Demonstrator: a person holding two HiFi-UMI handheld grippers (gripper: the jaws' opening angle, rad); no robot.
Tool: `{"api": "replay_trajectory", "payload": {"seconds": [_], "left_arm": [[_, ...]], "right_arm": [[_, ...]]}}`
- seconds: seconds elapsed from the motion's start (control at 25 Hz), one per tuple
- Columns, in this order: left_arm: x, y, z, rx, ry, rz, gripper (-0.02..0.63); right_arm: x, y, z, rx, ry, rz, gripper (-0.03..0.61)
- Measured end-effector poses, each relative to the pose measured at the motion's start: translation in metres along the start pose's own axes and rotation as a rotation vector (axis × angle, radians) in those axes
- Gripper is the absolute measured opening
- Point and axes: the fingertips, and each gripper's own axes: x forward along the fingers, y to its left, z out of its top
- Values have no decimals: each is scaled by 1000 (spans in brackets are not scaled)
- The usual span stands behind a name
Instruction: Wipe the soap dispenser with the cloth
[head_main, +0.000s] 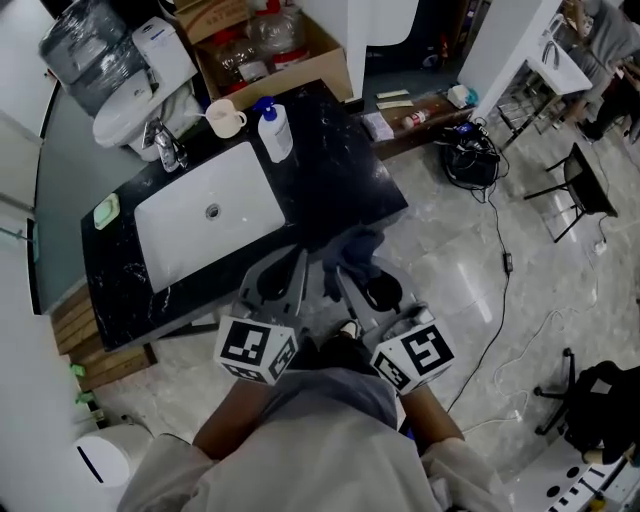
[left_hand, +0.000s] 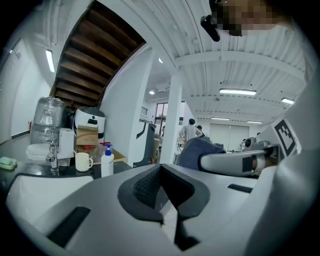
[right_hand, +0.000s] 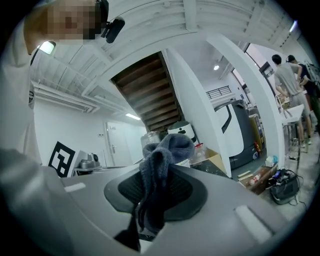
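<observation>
Right gripper (right_hand: 156, 192) clamps the cloth (right_hand: 167, 150); left gripper (left_hand: 162, 190) jaws together, empty; soap dispenser (head_main: 274, 130) at eleven o'clock near the counter's (head_main: 345, 175) far edge; open floor (head_main: 450, 260) at three o'clock.

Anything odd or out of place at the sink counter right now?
Nothing stands out. The white soap dispenser with blue pump stands upright beside the white mug on the black marble counter; the grey-blue cloth is clamped in the right gripper.
</observation>
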Motion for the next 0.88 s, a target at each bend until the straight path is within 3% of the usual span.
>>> {"api": "replay_trajectory", "payload": {"seconds": [0.28,0.88], "left_arm": [[20,14,8,10,8,42,6],[84,91,39,-24,-49,84,6]], "right_arm": [[13,-26,7,32,-8,28,80],[95,-66,35,-35,16,50,80]]}}
